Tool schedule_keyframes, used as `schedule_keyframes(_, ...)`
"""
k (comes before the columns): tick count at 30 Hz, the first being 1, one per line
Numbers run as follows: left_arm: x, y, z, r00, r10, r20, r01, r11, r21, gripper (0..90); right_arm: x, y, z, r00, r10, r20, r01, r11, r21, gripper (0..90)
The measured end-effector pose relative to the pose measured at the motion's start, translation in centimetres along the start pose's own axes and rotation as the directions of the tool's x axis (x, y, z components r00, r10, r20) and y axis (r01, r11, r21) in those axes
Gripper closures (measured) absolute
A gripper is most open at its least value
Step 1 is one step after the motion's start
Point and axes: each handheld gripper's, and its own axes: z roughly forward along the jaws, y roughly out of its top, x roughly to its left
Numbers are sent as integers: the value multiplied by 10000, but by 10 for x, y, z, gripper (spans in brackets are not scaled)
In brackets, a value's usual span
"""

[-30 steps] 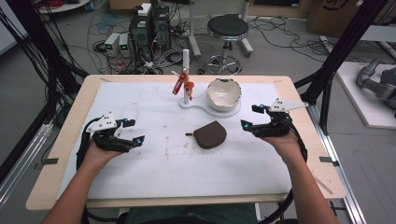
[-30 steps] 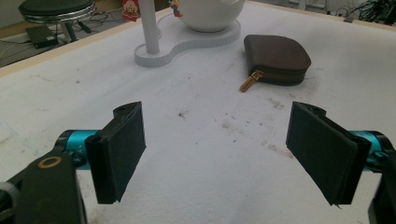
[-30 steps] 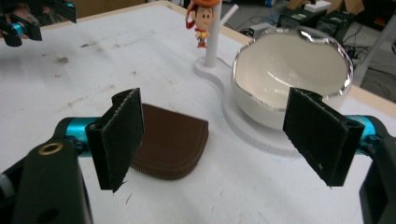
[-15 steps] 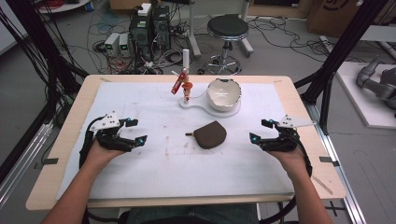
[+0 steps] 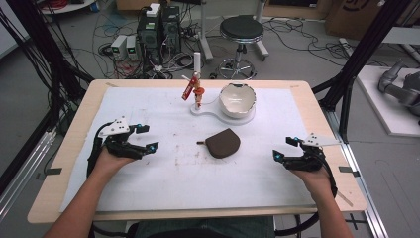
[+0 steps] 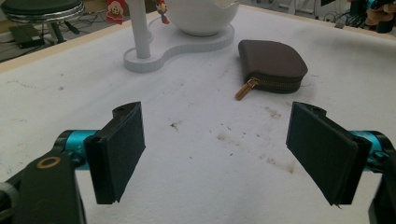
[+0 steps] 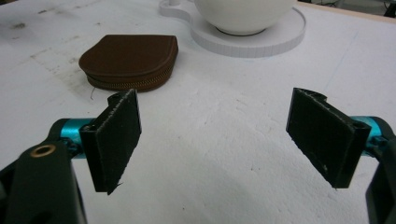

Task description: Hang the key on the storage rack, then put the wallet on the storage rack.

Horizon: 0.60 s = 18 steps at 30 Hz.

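I see a wooden tabletop (image 5: 69, 163) covered by a stained white sheet (image 5: 163, 188). My left gripper (image 5: 146, 138) rests on the sheet near the left edge, its jaws standing wide apart with nothing between them. My right gripper (image 5: 285, 148) sits low over the sheet near the right edge. Its jaws are also wide apart and have just been opening; nothing lies between them.

A brown zipped pouch (image 5: 224, 143) lies flat near the middle of the tabletop, between the two grippers and well apart from both. Its brass zip pull (image 5: 200, 144) points toward the left edge. In the left gripper view the pouch (image 6: 273, 65) lies ahead, beyond the right jaw, with the zip pull (image 6: 245, 88) stretched out on the sheet toward the camera. In the right gripper view the pouch (image 7: 130, 58) lies ahead, just beyond the left jaw, its zipped side facing the camera.

Toward the far edge stands a white stand (image 5: 210, 110) with a flat base. A white bowl (image 5: 237, 98) with a jagged rim sits on the base's right side, and a thin upright post (image 5: 197, 64) rises from its left side. Small red charms (image 5: 190, 89) hang beside the post. The pouch is near the stand but not touching it.
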Motion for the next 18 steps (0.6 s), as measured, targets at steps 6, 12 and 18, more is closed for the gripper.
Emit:
schedule_keyframes(6, -5, 1, 1, 9998, 194, 52, -194, 9998, 99, 194, 1, 3, 3, 9999, -130, 38, 130, 9999, -21, 181)
schedule_keyframes(12, -8, 2, 6, 9993, 328, 188, -333, 9990, 297, 194, 5, 6, 6, 9996, -290, 21, 290, 9995, 87, 181)
schedule_keyframes(18, -10, 4, 17, 9983, 372, 438, -388, 9986, 370, 194, 6, 6, 5, 9996, -271, 11, 271, 9996, 64, 181)
